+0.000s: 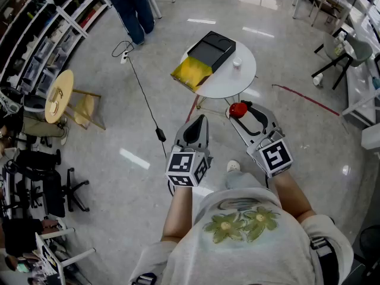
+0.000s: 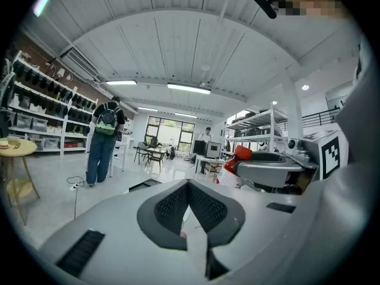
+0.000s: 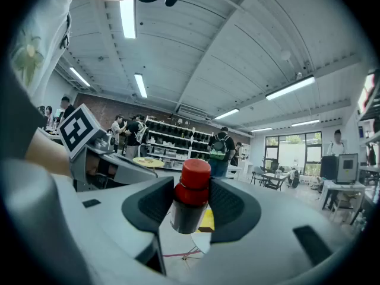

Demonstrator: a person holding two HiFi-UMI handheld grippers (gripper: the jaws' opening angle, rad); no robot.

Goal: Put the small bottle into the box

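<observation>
Right claw (image 1: 241, 111): clenched on the small bottle (image 3: 190, 198), held in the air short of the table (image 1: 237, 79);
Left claw (image 1: 200, 122): closed, empty;
Box (image 1: 212, 48): on the table, bottle not yet inside;
Remaining: reach, lower, release

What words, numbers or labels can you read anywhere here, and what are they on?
No readable text in any view.
The left cube and right cube bear black-and-white square patterns, not letters.
On the bottle, no label shows.
On the box, no print shows.
</observation>
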